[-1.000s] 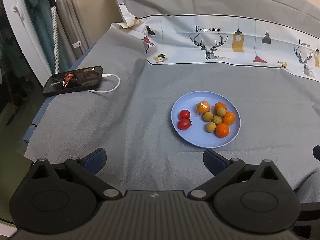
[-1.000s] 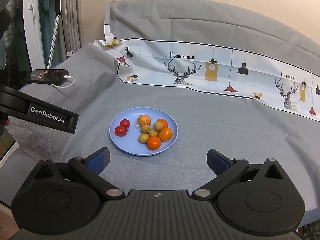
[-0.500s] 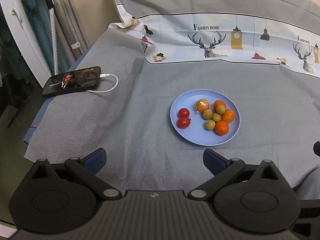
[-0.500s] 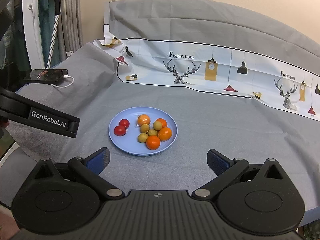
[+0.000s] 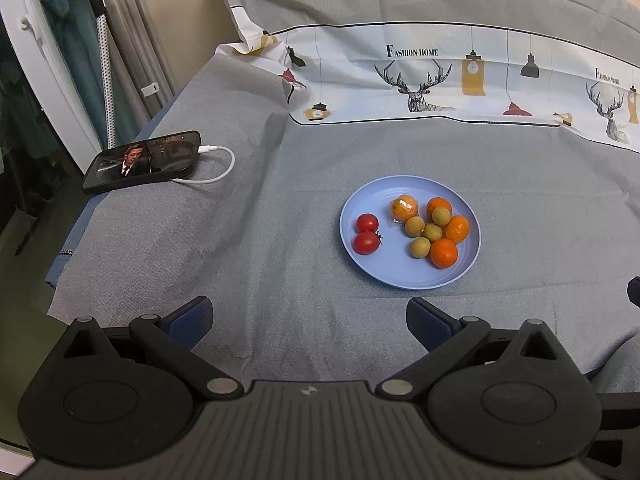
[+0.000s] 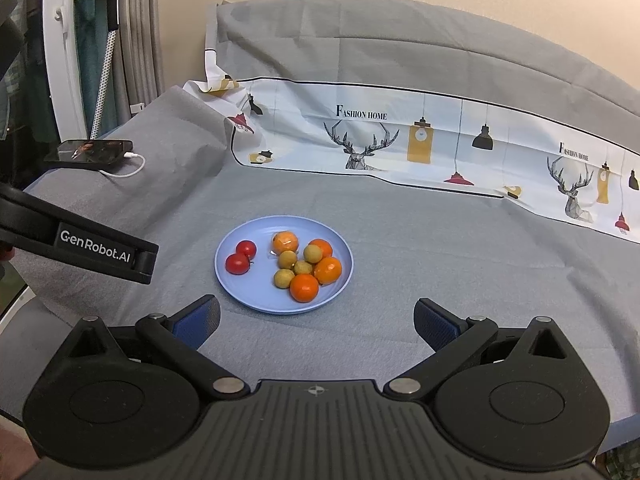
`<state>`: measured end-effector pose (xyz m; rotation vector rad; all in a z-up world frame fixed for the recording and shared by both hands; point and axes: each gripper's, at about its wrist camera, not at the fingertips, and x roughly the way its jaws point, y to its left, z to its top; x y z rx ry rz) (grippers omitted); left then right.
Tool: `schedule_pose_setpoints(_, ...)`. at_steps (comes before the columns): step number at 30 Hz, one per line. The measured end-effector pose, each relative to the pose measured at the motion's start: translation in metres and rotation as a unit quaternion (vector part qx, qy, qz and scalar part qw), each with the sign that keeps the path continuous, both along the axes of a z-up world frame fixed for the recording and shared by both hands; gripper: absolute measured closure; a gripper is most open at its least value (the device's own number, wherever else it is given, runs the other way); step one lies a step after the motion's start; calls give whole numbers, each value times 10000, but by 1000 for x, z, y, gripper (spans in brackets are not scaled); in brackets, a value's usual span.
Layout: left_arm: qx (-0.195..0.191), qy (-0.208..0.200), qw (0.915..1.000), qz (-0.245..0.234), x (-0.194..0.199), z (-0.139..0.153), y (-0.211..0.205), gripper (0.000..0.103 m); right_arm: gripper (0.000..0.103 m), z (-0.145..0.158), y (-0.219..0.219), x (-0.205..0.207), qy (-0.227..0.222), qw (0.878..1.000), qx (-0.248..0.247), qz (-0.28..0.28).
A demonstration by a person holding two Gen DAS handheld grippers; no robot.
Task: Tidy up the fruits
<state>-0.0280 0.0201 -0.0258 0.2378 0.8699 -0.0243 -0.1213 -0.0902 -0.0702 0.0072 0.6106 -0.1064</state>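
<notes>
A light blue plate (image 5: 408, 280) (image 6: 256, 300) sits on the grey cloth. It holds two red tomatoes (image 5: 366, 242) (image 6: 237, 263) at its left, several orange mandarins (image 5: 443, 253) (image 6: 304, 288), one of them in clear wrap (image 5: 404, 208) (image 6: 285, 241), and several small tan-green round fruits (image 5: 420, 248) (image 6: 282, 279). My left gripper (image 5: 308, 314) is open and empty, near and left of the plate. My right gripper (image 6: 316, 320) is open and empty, just in front of the plate.
A phone (image 5: 142, 161) (image 6: 90, 152) with a white cable (image 5: 216, 172) lies at the far left edge. A printed deer-pattern cloth (image 5: 440, 80) (image 6: 420, 140) runs along the back. The left gripper's body (image 6: 80, 240) shows at the left of the right wrist view.
Both grippers have drifted slightly; the plate sits a little further left in both views. The left gripper's body has edged further into the right wrist view. Both stay open.
</notes>
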Motion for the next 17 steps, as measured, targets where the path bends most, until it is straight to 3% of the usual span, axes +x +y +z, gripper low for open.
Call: schedule_pose_setpoints(17,71,8,10000,-57,-1,-3,-4,0,1,0,1,2,-36,10000,20,67)
